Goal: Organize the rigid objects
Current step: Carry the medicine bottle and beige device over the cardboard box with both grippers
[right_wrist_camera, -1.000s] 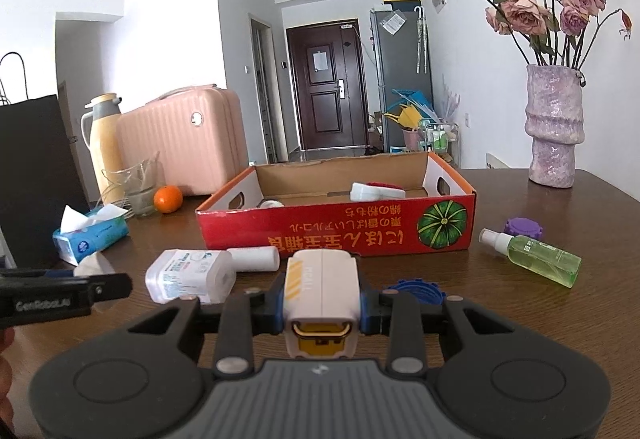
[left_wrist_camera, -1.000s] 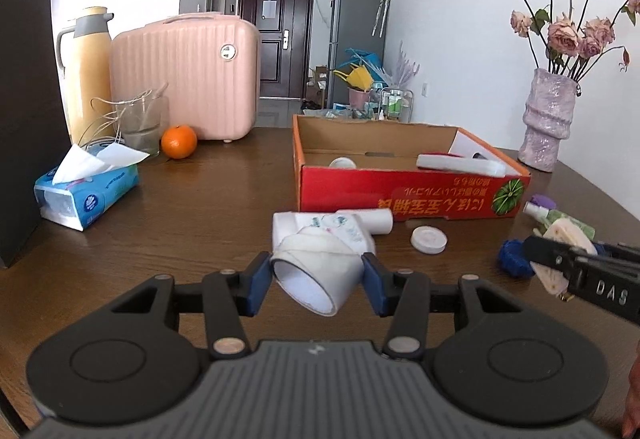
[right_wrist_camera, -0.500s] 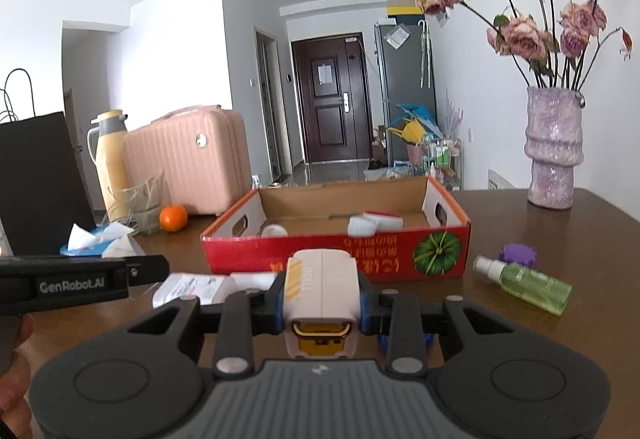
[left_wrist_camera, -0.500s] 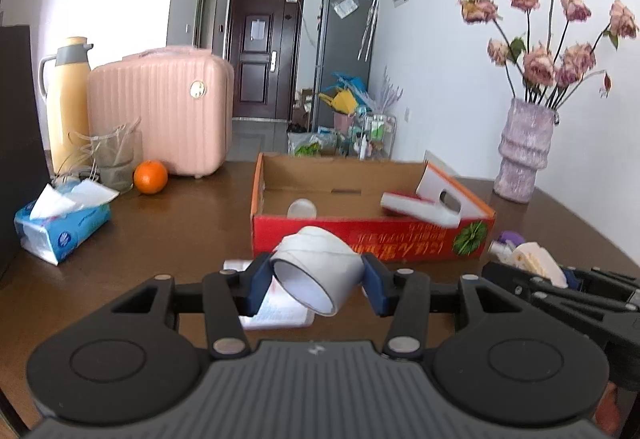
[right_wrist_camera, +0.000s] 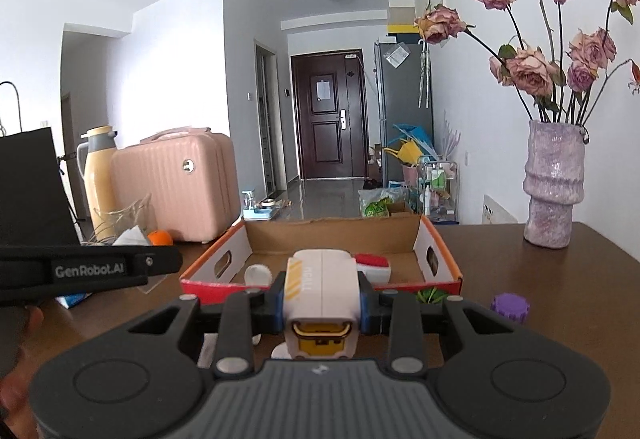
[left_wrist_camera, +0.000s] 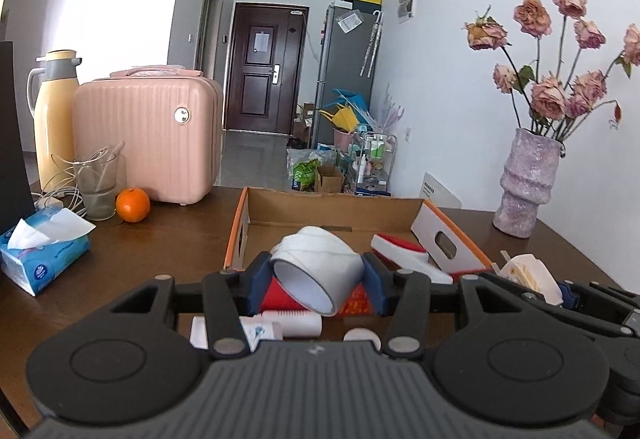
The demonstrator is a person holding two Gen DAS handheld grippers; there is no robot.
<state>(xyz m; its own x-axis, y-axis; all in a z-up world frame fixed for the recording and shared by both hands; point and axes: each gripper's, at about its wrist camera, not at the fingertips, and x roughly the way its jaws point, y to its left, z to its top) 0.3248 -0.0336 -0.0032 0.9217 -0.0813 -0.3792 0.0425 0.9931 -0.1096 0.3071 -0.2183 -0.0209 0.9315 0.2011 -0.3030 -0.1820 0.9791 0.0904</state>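
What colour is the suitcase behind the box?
Pale pink suitcase, ribbed; clearest in the left wrist view.

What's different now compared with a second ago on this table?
Both tools rose and moved toward the cardboard box. The left tool carried its white tape roll from above the table's clutter up to the box's front edge; the right tool brought its white-and-yellow gadget along too. Nothing was grabbed or let go. The items in the box, suitcase and vase stayed put.
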